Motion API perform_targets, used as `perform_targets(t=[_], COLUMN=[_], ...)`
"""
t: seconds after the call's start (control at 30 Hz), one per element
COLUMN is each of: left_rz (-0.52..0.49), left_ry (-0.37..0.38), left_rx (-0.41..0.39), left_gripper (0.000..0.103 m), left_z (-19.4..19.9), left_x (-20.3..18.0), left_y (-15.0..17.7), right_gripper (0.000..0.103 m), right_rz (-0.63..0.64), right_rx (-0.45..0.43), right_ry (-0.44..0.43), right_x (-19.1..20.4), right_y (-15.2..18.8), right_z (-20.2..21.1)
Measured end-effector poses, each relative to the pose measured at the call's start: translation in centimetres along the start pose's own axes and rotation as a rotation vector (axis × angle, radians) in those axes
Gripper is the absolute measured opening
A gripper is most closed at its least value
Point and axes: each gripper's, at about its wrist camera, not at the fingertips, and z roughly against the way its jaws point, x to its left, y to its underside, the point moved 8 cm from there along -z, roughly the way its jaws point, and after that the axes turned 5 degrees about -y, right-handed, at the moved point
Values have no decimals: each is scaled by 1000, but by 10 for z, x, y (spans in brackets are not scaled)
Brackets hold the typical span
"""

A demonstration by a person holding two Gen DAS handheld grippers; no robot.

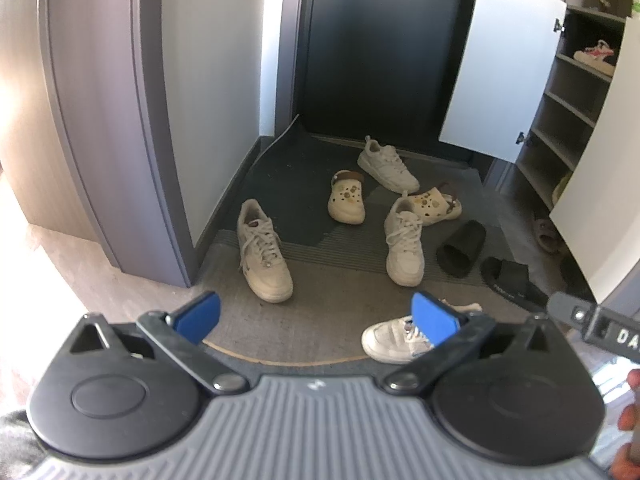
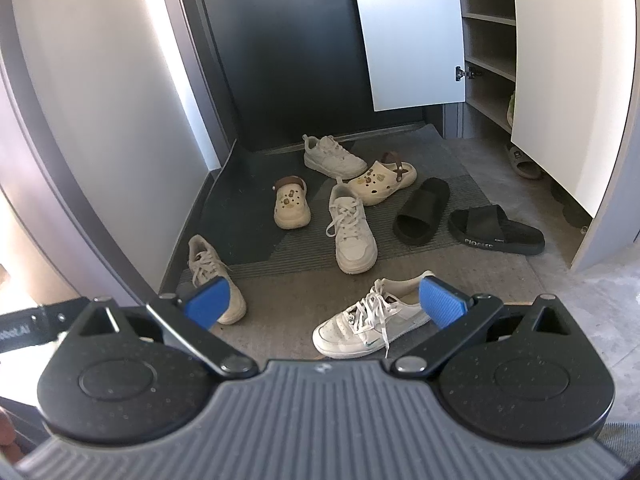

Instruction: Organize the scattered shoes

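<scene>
Several shoes lie scattered on the entry mat. In the left wrist view I see a cream sneaker [image 1: 262,252] at left, a white sneaker [image 1: 404,240] in the middle, another [image 1: 386,164] at the back, two cream clogs [image 1: 347,198] [image 1: 434,204], two black slides [image 1: 462,248] [image 1: 510,280] and a white sneaker [image 1: 390,340] nearest. The right wrist view shows that near sneaker [image 2: 368,320], the slides [image 2: 422,210] [image 2: 496,230] and the clogs [image 2: 292,204] [image 2: 378,182]. My left gripper [image 1: 316,318] and right gripper [image 2: 326,306] are both open, empty, above the floor.
An open shoe cabinet [image 2: 488,40] with shelves stands at right, its white doors [image 2: 412,32] [image 2: 568,80] swung out. A tan slipper [image 2: 524,162] lies under it. A dark door [image 2: 288,48] is at the back and a grey wall [image 1: 100,120] at left.
</scene>
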Motion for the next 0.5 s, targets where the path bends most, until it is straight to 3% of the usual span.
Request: perform_targets(t=[0.13,0.5], left_rz=[-23,-1], left_ry=[-48,-6], left_rx=[-42,-36], left_gripper=[103,103], left_z=[6,11], left_x=[-1,-1], left_y=[-2,-2], right_gripper=[103,103], right_rz=[-9,-27], right_rx=[-8,-2], right_ry=[-7,-12], right_x=[-1,-6], right_y=[-2,2], right_z=[2,4])
